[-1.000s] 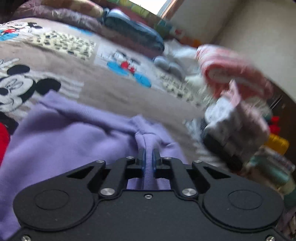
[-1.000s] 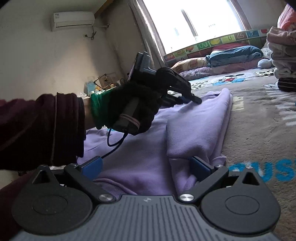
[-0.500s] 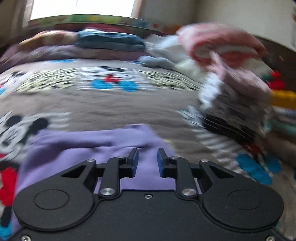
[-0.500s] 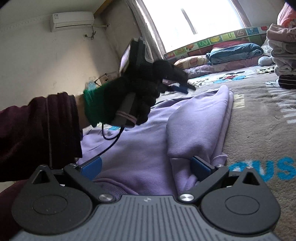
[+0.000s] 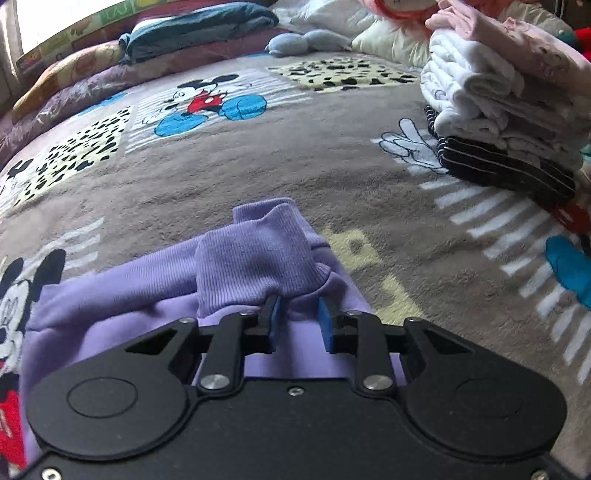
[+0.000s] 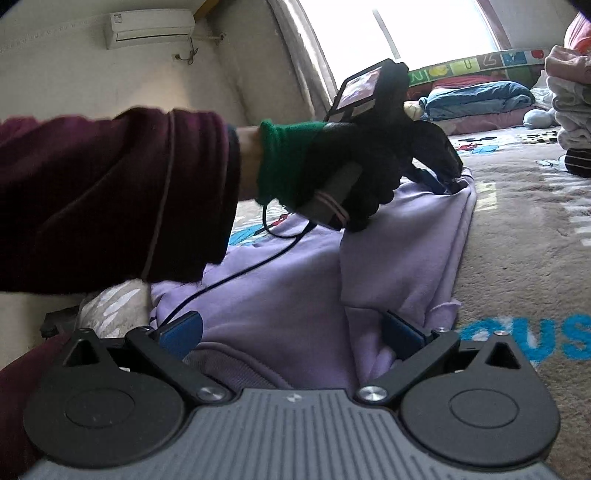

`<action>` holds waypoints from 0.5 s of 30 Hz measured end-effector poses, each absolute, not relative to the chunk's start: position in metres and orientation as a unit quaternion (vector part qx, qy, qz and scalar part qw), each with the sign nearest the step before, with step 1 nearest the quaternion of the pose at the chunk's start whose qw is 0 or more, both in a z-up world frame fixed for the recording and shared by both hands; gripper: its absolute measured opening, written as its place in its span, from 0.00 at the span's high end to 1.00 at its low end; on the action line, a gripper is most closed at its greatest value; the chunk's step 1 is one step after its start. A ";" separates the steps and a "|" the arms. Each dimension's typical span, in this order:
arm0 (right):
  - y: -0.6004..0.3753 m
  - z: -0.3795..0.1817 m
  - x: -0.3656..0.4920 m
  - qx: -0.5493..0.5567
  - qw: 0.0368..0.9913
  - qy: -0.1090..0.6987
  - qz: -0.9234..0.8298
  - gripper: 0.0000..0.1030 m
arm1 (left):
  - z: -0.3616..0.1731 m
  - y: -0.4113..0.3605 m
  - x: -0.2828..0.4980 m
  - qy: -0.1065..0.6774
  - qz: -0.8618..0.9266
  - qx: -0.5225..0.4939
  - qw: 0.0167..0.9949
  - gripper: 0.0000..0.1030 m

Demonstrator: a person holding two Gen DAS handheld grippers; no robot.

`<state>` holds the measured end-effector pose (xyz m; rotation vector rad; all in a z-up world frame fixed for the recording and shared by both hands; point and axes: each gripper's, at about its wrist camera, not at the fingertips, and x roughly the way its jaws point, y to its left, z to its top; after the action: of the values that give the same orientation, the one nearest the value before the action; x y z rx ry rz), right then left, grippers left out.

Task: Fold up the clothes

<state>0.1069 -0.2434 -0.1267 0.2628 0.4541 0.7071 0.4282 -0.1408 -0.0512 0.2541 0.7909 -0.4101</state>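
A lilac sweatshirt (image 5: 155,295) lies spread on a brown fleece blanket (image 5: 258,170) printed with cartoon mice. Seen from the left wrist, the garment fills the lower left, from about seven o'clock in to the centre, and its ribbed cuff (image 5: 255,258) is folded back on top of the body cloth, just above the blue pads.

The left gripper (image 5: 298,320) points down at that cuff. Its jaws are opening, a narrow gap between the pads; purple cloth shows in the gap, but the pads do not press on it. From the right wrist view, the same tool (image 6: 447,177) sits at one o'clock, its tips touching the far corner of the sweatshirt (image 6: 288,295), held by a black-gloved hand (image 6: 354,166) with a green cuff and a maroon sleeve (image 6: 110,195) reaching in from nine o'clock.

The right gripper (image 6: 291,332) rests low at the near hem with its jaws spread wide, a fold of lilac cloth lying between the fingers without being pinched.

At two o'clock in the left wrist view stands a stack of folded clothes (image 5: 495,110), white and pink over black stripes. Pillows and rolled bedding (image 5: 199,29) line the far edge at twelve o'clock.
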 end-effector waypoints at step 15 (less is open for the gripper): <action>-0.242 -0.119 0.101 0.122 0.910 0.214 0.333 0.00 | -0.005 0.002 0.264 0.293 -0.159 -0.041 0.942 0.32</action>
<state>0.1008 -0.2420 -0.1186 0.2518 0.4414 0.6871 0.2641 0.0022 -0.0050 -0.0837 0.5974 -0.3239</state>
